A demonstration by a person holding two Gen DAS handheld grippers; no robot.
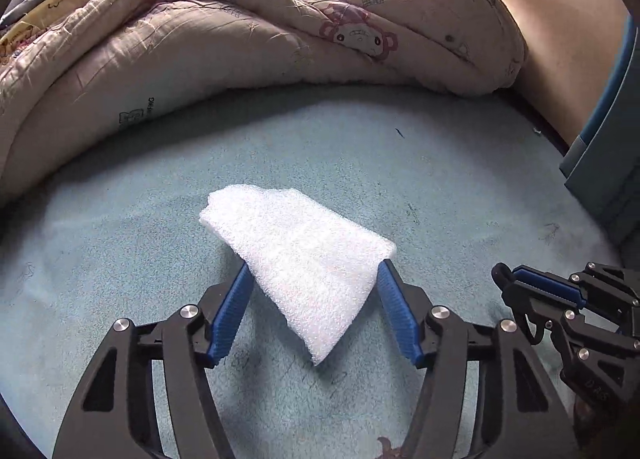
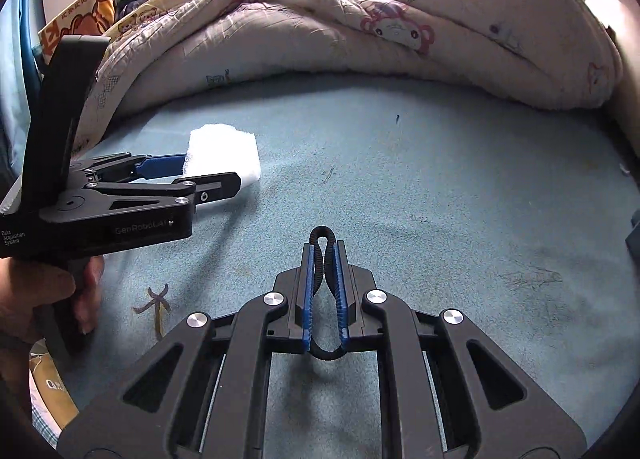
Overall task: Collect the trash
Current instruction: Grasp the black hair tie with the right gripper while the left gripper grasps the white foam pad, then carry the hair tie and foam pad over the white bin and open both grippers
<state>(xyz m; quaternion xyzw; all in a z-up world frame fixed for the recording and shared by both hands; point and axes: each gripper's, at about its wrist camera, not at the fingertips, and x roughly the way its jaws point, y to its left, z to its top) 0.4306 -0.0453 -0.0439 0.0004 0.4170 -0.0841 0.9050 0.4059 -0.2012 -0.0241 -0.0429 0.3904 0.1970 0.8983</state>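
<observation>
A white foam sheet (image 1: pixel 296 243) sits between the blue pads of my left gripper (image 1: pixel 313 266), which touch its two edges. One corner of the sheet hangs free above the light blue bedsheet (image 1: pixel 440 187). The right wrist view shows this same foam sheet (image 2: pixel 224 147) in the left gripper (image 2: pixel 216 171) at the left. My right gripper (image 2: pixel 325 246) is shut on a black elastic loop (image 2: pixel 323 233) that pokes out past the pad tips and below them. In the left wrist view the right gripper (image 1: pixel 505 274) is at the lower right.
A crumpled pink quilt (image 1: pixel 280 31) with cartoon prints is heaped across the far side of the bed. A blue box-like thing (image 1: pixel 600 163) stands at the right edge. A person's hand (image 2: pixel 40 291) holds the left gripper's handle. A yellow printed pillow (image 2: pixel 80 15) lies far left.
</observation>
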